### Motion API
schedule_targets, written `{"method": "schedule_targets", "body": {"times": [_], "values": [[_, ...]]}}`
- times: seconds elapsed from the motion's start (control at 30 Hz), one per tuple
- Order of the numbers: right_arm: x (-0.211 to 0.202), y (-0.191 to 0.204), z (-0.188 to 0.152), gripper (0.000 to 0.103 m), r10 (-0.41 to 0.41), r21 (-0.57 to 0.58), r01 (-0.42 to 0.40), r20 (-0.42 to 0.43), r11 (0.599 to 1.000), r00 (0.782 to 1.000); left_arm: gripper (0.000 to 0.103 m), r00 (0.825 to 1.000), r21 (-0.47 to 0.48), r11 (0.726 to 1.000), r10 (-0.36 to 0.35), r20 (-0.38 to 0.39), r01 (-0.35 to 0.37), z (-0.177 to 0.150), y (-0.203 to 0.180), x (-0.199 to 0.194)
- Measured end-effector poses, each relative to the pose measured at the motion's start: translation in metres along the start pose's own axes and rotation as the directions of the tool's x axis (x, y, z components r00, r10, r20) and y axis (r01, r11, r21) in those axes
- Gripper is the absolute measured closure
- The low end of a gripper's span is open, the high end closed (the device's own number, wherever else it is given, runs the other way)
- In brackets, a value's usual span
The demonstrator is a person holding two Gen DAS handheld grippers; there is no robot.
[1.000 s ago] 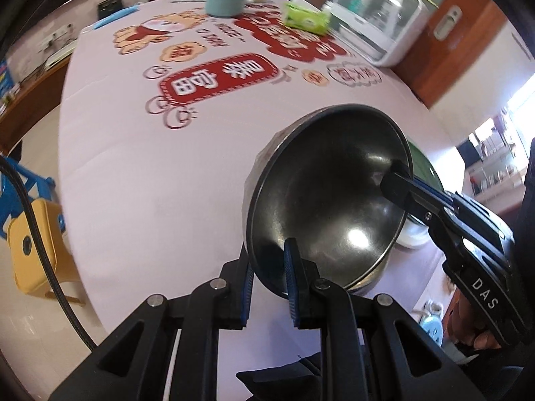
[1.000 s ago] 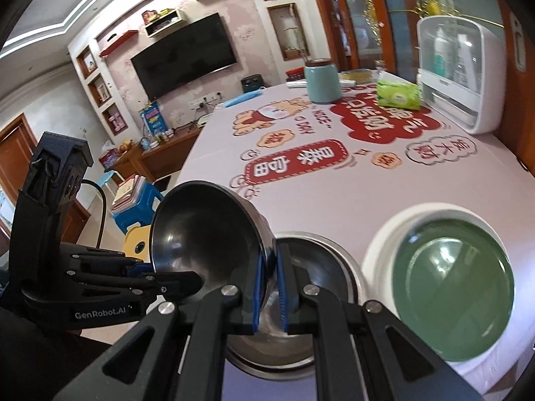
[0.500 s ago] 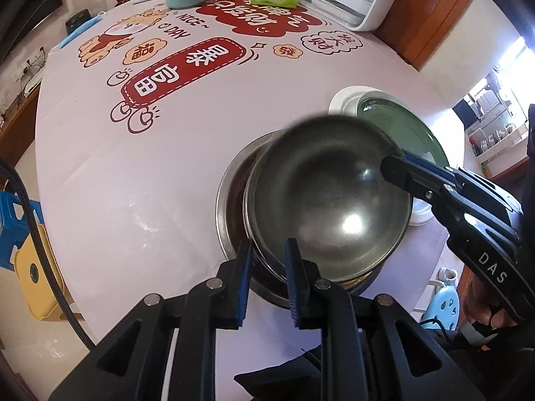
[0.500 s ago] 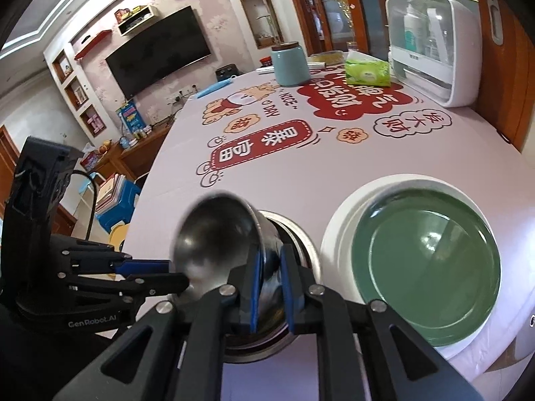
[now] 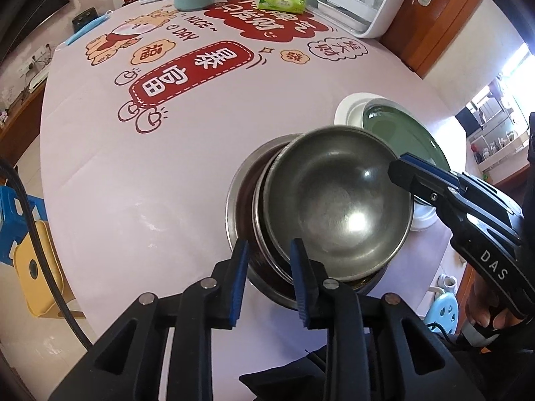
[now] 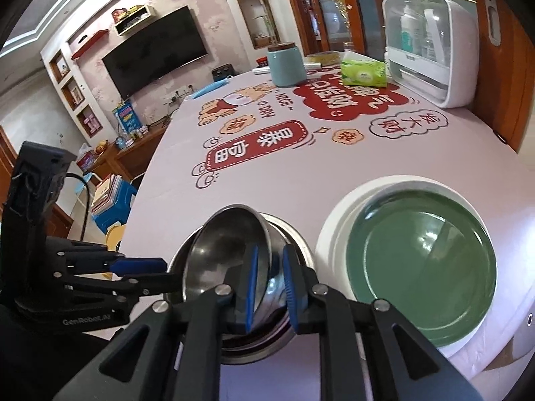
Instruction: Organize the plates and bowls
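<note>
- The small steel bowl [image 5: 337, 207] sits tilted inside the larger steel bowl [image 5: 240, 214] near the table's front edge, not yet seated flat.
- Left gripper [image 5: 267, 277]: its jaws have just been opening; the pads straddle the near rims with a gap showing, so they look released.
- Right gripper [image 6: 271, 287]: its jaws have been parting too and now stand a little apart around the small bowl's rim, one pad seemingly brushing the wall, no real pinch that I can see.
- Just beside the bowls, the green plate [image 6: 421, 267] lies stacked on the white plate [image 6: 334, 234].
- Handling call: thin polished metal, likely light and stiff, but slick. It should slide and ring rather than break.
- The rim is the only sensible hold, one pad inside and one outside; the plates look more fragile.
</note>
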State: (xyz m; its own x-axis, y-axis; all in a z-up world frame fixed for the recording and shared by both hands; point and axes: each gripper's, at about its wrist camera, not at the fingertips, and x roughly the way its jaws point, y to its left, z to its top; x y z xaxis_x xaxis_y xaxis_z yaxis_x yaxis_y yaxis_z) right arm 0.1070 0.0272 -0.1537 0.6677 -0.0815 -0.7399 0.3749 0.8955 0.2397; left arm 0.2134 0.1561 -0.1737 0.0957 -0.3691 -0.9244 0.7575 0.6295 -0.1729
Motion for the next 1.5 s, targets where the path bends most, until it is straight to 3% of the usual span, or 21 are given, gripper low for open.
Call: {"method": "schedule_targets", "body": {"times": [0.23,0.43,0.57,0.67,0.9,1.5], "values": [[-0.002,-0.012,-0.002,0.085,-0.035,0.044,0.035,-0.008,0.998,0.999,0.073,1.000,-0.038,0.999,0.001,0.018,0.000,0.000,0.011,-0.004],[0.001,-0.022,-0.008,0.084,-0.036,0.090,0.040,-0.043,0.995,0.998,0.060,1.000,-0.070,0.997,-0.012,0.017,0.013,-0.001,0.019,-0.002],[0.001,-0.027,-0.012,0.067,-0.033,0.118,0.040,-0.058,0.992,0.998,0.054,0.999,-0.083,0.996,-0.032,0.010,0.032,-0.001,0.022,0.001],[0.005,-0.029,-0.013,0.065,-0.014,0.125,0.024,-0.081,0.992,0.997,0.052,0.999,-0.086,0.995,-0.043,0.005,0.043,0.000,0.023,0.004],[0.019,-0.025,-0.020,0.064,0.066,0.105,-0.049,-0.166,0.993,0.984,0.051,0.996,-0.104,0.991,-0.083,-0.016,0.081,0.001,0.028,0.013],[0.041,-0.021,-0.021,0.059,0.090,0.117,-0.062,-0.252,0.991,0.963,0.051,0.983,-0.124,0.980,-0.166,-0.078,0.156,0.003,0.032,0.037]]}}
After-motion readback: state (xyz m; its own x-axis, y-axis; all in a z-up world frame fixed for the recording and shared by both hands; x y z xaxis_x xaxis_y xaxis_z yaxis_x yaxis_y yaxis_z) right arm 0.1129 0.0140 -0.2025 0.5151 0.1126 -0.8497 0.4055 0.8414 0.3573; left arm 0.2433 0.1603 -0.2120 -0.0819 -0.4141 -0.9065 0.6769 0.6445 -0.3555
